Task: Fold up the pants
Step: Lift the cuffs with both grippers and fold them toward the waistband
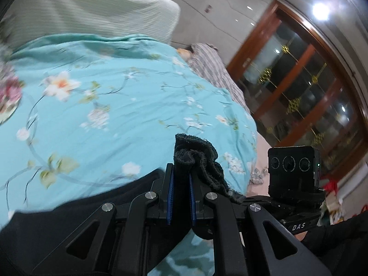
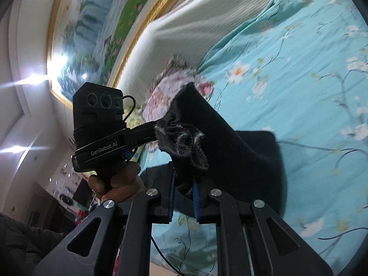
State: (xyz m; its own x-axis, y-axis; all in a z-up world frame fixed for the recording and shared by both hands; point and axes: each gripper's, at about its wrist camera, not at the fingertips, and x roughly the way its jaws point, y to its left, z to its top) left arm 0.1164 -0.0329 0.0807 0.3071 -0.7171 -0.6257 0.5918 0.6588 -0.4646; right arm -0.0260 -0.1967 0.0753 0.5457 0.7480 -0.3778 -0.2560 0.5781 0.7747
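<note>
The black fleecy pants (image 1: 197, 161) are lifted above a turquoise flowered bedspread (image 1: 103, 105). My left gripper (image 1: 181, 172) is shut on a bunched edge of the pants, with more black cloth trailing off to the lower left (image 1: 57, 218). In the right wrist view my right gripper (image 2: 184, 174) is shut on another bunched edge of the pants (image 2: 207, 124), and the cloth hangs from it down to the bedspread (image 2: 299, 92). The left gripper (image 2: 151, 128) shows there too, gripping the same bunch right beside it. The right gripper's camera block (image 1: 294, 168) appears at the right of the left wrist view.
A cream ribbed pillow or blanket (image 1: 92, 9) lies at the head of the bed. A flowered pillow (image 2: 174, 87) sits beside it. A striped cloth (image 1: 211, 66) lies at the bed's far edge. A wooden glass-door cabinet (image 1: 299, 87) stands beyond. A framed painting (image 2: 96, 27) hangs above.
</note>
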